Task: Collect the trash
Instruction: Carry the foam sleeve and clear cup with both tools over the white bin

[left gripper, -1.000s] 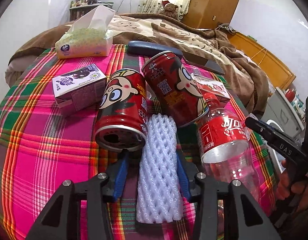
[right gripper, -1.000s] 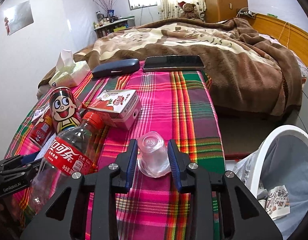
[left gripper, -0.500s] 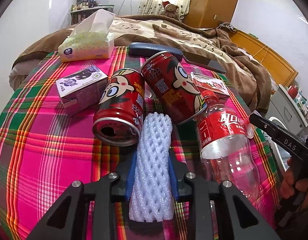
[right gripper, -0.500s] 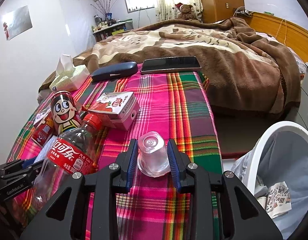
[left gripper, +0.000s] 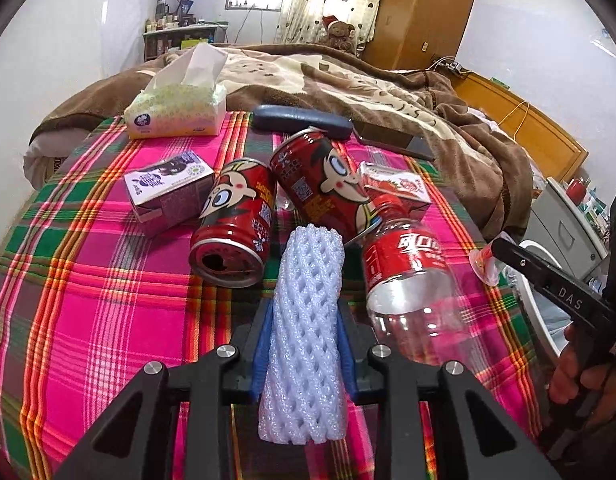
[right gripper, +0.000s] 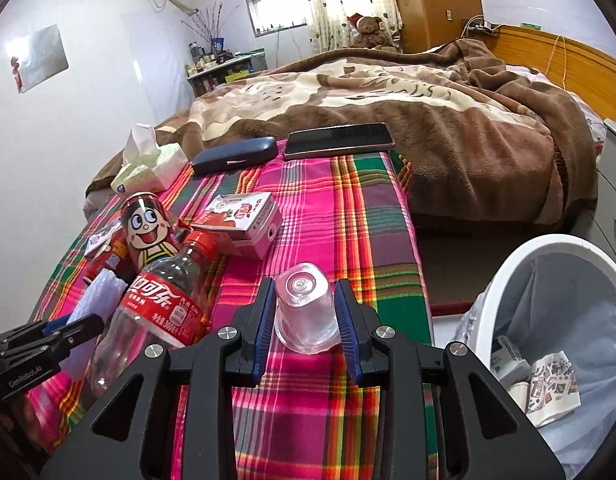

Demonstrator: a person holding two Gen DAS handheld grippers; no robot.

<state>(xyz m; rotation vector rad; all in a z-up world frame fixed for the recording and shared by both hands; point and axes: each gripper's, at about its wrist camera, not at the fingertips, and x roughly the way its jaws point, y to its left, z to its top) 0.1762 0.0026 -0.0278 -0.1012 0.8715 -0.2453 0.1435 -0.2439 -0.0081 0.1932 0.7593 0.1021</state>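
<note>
Foam net [left gripper: 308, 320] before two cans [left gripper: 232, 220]; bottle [left gripper: 408, 276] right of net; bin [right gripper: 548, 320] right of table [right gripper: 348, 208].

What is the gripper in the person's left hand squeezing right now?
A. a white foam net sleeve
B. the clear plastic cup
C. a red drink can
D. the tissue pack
A: the left gripper has its blue pads pressed against both sides of the white foam net sleeve; the red cans lie loose behind it.
</note>
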